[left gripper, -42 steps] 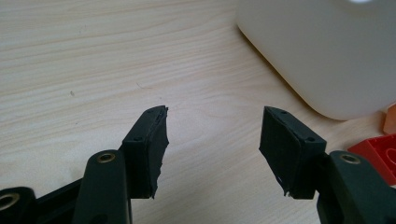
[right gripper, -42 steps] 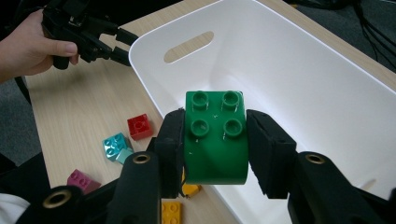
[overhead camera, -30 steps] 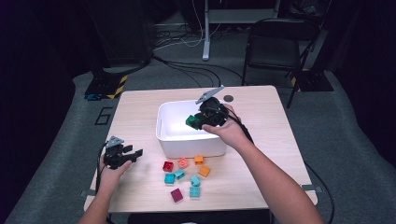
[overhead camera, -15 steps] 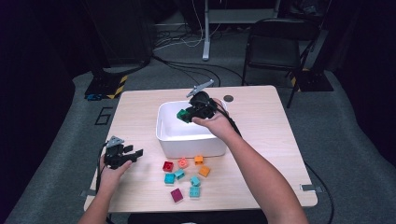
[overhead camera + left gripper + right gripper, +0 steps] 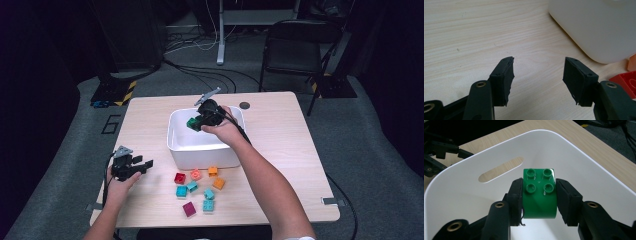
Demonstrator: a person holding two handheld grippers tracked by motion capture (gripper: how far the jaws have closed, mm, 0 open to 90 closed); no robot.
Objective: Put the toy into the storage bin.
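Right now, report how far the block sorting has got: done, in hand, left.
Done: nothing shows yet on the visible floor of the white bin.
In hand: the right gripper is shut on a green block and holds it over the bin's inside.
Left: about eight blocks lie on the table in front of the bin. The left gripper rests open beside them, holding nothing.

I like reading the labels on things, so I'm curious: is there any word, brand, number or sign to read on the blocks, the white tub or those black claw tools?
None can be read.
green block: plain studs, no lettering legible.
white tub: blank walls.
loose blocks on the table: too small to tell.
left gripper and right gripper: no markings visible.
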